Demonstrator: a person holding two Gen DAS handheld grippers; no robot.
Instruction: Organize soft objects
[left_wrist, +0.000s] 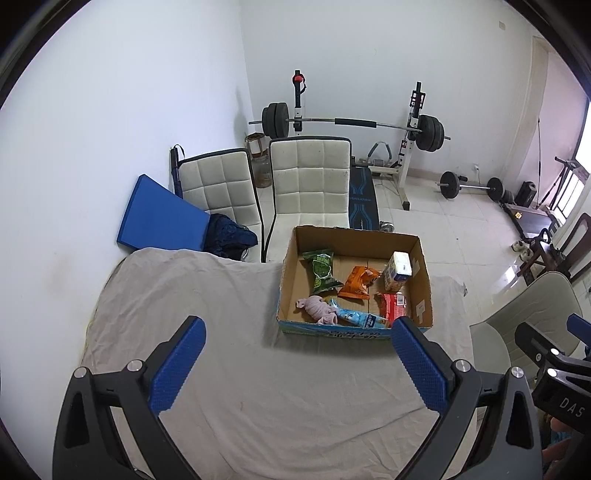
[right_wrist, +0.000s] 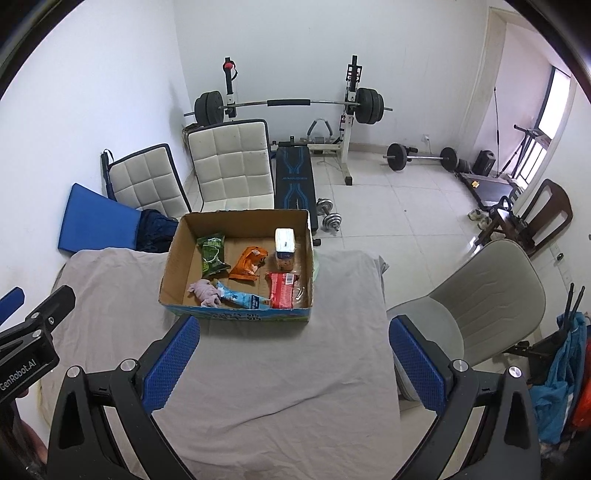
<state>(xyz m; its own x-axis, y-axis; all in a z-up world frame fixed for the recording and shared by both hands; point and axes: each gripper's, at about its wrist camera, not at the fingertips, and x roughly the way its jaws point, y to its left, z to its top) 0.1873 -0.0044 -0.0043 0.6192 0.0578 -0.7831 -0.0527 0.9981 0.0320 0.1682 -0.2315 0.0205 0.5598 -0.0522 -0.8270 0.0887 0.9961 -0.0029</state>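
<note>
Left wrist view: the left tongs (left_wrist: 298, 338) gape wide and hold nothing above the cloth-covered worktop (left_wrist: 207, 295). At its far edge sits a cardboard box (left_wrist: 291, 273) holding a green packet (left_wrist: 322, 271), orange packet (left_wrist: 358, 282), white carton (left_wrist: 398, 270), red packet (left_wrist: 393, 306), pink soft toy (left_wrist: 319, 309) and blue pouch (left_wrist: 356, 317)

Right wrist view: the right tongs (right_wrist: 294, 338) are also spread wide and empty, near the box's front wall (right_wrist: 236, 316); the pink soft toy (right_wrist: 205, 291) lies in its near left corner

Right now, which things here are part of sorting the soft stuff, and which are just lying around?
Part of the job: cardboard box, green packet, orange packet, red packet, pink soft toy, blue tube, white carton.

Lying about: barbell rack, white chairs, blue mat, dumbbells.
</note>
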